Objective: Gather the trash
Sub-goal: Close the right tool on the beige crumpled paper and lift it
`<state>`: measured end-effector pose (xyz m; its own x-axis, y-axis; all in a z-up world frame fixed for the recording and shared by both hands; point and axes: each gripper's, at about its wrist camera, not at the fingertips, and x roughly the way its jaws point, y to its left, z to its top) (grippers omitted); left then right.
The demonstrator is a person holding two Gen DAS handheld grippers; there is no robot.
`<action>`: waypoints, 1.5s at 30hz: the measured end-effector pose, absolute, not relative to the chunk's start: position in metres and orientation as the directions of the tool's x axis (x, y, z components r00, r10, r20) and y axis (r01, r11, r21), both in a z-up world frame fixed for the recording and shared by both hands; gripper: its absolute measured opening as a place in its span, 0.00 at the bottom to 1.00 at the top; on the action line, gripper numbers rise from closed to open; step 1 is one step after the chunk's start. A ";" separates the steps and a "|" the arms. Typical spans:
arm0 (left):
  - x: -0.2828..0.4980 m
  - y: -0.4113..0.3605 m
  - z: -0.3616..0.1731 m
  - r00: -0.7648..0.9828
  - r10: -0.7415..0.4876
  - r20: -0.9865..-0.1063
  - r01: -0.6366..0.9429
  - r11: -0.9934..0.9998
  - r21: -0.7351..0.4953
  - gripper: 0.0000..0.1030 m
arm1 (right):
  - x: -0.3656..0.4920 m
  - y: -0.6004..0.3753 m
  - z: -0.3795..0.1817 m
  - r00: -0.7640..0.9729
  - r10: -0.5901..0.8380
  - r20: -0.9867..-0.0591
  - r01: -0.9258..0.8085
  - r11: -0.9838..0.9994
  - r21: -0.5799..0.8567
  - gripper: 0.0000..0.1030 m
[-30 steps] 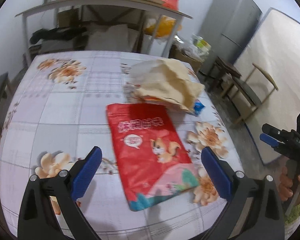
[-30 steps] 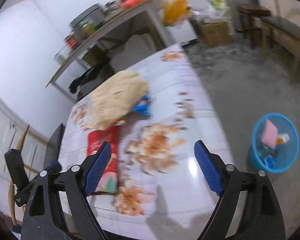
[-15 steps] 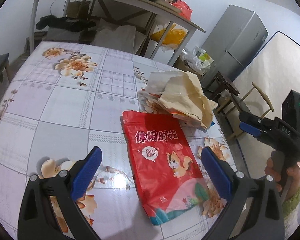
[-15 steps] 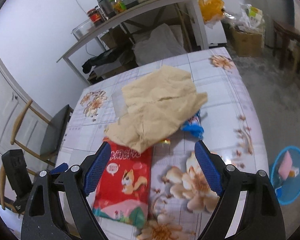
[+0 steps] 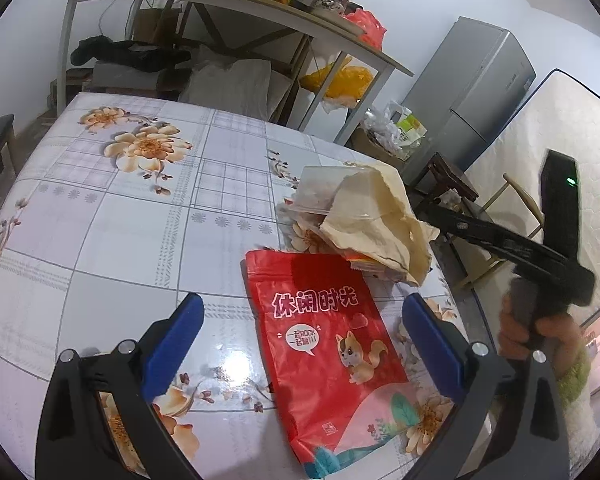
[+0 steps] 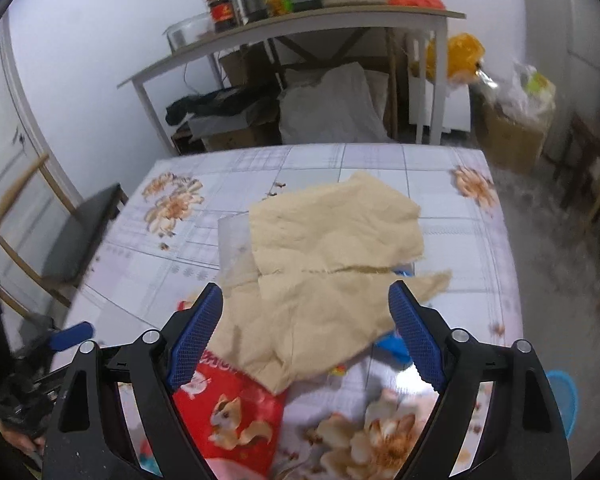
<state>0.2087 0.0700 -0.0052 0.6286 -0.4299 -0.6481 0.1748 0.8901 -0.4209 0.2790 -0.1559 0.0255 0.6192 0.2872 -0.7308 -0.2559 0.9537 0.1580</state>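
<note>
**A:** From the left wrist, your left gripper (image 5: 300, 340) hangs over the table (image 5: 132, 240) with its jaws spread wide and nothing between the pads. The red snack bag (image 5: 328, 344) lies flat right under that gap, so you look lined up to take it by its long edges.

**B:** And the heap behind it?

**A:** The crumpled brown paper (image 5: 384, 216) sits on a clear plastic box (image 5: 316, 190), its lower edge overlapping the bag's top corner. Your right hand (image 5: 540, 328) holds its tool out at the right edge of the table, reaching toward that heap.

**B:** Now the right wrist?

**A:** Your right gripper (image 6: 306, 330) points down at the brown paper (image 6: 328, 264). Its jaws have just been closing a little, yet stand spread, with the paper below them and the pads not on it. A blue wrapper (image 6: 396, 346) peeks from under the paper, beside the red snack bag (image 6: 228, 412). The blue bin (image 6: 566, 400) waits on the floor off the table's right side, I'd judge as the place for all this.
</note>
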 end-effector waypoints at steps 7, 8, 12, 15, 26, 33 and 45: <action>0.207 0.059 -0.008 0.612 -0.439 -0.658 0.194 0.890 -0.413 0.94 | 0.293 -0.145 0.001 0.586 0.257 -0.769 -0.255 0.959 0.126 0.38; 0.207 0.057 -0.009 0.611 -0.439 -0.659 0.197 0.890 -0.411 0.94 | 0.293 -0.145 -0.001 0.579 0.258 -0.774 -0.248 0.959 0.134 0.28; 0.212 0.053 -0.014 0.616 -0.437 -0.655 0.189 0.889 -0.416 0.94 | 0.283 -0.151 -0.002 0.577 0.262 -0.774 -0.223 0.962 0.159 0.06; 0.219 0.053 -0.020 0.617 -0.439 -0.654 0.167 0.884 -0.436 0.94 | 0.272 -0.156 0.004 0.595 0.268 -0.758 -0.203 0.962 0.181 0.01; 0.218 0.047 -0.042 0.588 -0.406 -0.699 0.159 0.906 -0.393 0.93 | 0.216 -0.177 0.054 0.689 0.301 -0.659 -0.189 0.953 0.238 0.00; 0.214 0.058 -0.046 0.592 -0.380 -0.711 0.144 0.918 -0.371 0.93 | 0.171 -0.186 0.054 0.677 0.295 -0.674 -0.191 0.955 0.227 0.00; 0.201 0.058 -0.041 0.593 -0.390 -0.704 0.170 0.916 -0.364 0.93 | 0.133 -0.207 0.033 0.597 0.286 -0.750 -0.142 0.957 0.251 0.00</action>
<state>0.2009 0.0580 -0.0406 0.5933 -0.3896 -0.7044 0.1697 0.9159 -0.3637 0.1325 -0.2071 0.0331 0.5966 0.2855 -0.7500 -0.1421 0.9574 0.2514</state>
